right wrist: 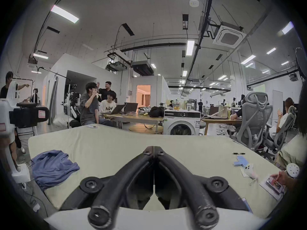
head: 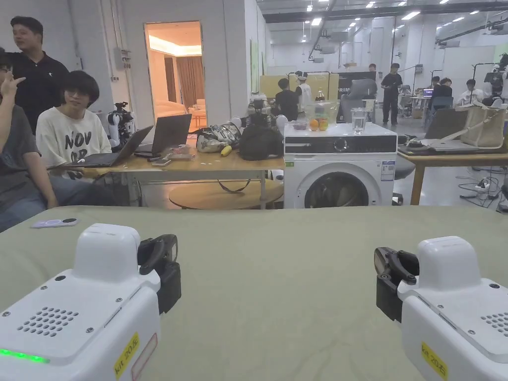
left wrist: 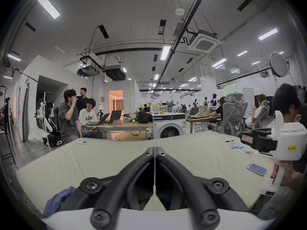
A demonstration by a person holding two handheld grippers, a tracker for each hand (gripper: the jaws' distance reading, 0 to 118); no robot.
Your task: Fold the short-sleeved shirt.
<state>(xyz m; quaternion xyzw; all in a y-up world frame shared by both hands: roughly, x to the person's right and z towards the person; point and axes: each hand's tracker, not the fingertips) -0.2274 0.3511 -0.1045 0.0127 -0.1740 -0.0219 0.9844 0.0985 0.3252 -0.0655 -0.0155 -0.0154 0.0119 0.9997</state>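
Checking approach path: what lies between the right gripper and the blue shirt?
Bare green cloth-covered table; in the right gripper view nothing sits between the right gripper and the crumpled blue shirt.

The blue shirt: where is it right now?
The blue shirt lies crumpled at the table's left edge in the right gripper view, left of the right gripper, untouched.

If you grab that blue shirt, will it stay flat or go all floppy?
Probably floppy: the shirt lies bunched in soft folds on the table. It likely weighs little, being thin cloth. It might drag and unfold when lifted.
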